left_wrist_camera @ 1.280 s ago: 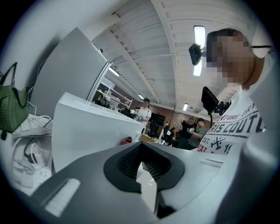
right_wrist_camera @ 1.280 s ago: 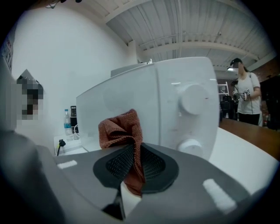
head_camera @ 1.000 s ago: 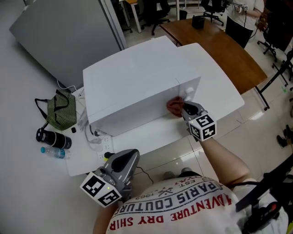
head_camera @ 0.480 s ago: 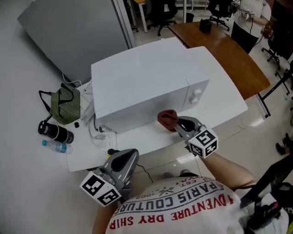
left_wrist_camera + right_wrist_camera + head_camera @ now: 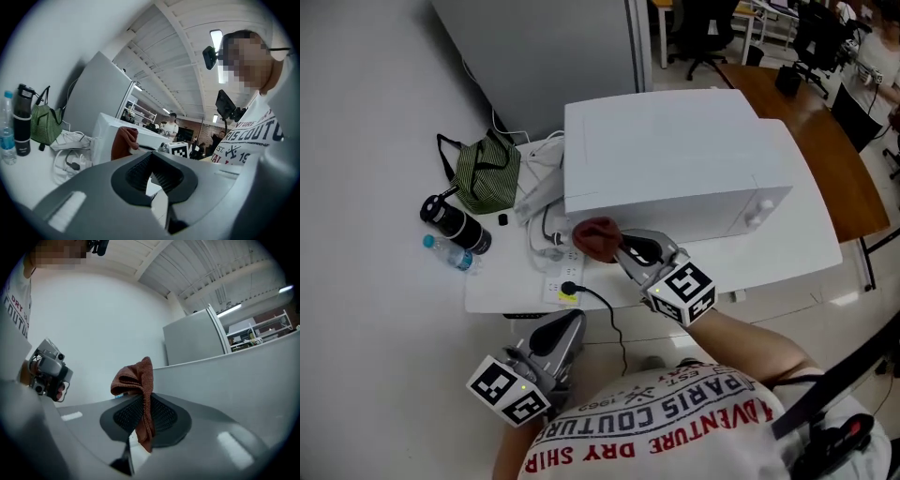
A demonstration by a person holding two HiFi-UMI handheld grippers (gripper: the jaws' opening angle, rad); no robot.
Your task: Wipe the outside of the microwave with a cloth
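Note:
A white microwave (image 5: 675, 159) stands on a white table (image 5: 502, 291). My right gripper (image 5: 623, 248) is shut on a reddish-brown cloth (image 5: 595, 236), which sits by the microwave's lower front left corner. The right gripper view shows the cloth (image 5: 138, 380) pinched between the jaws and bunched above them, with the microwave's wall (image 5: 234, 380) to the right. My left gripper (image 5: 567, 328) hangs low below the table's near edge, shut with nothing in it. From the left gripper view I see the cloth (image 5: 123, 143) against the microwave (image 5: 105, 133).
Left of the microwave lie a green striped bag (image 5: 487, 173), a black flask (image 5: 455, 223), a water bottle (image 5: 450, 255) and a power strip with cables (image 5: 558, 272). A grey cabinet (image 5: 544, 47) stands behind. A brown desk (image 5: 853, 178) is on the right.
My right gripper has carried the cloth leftward along the microwave's front, from the knob end to the left corner. The left gripper has stayed low.

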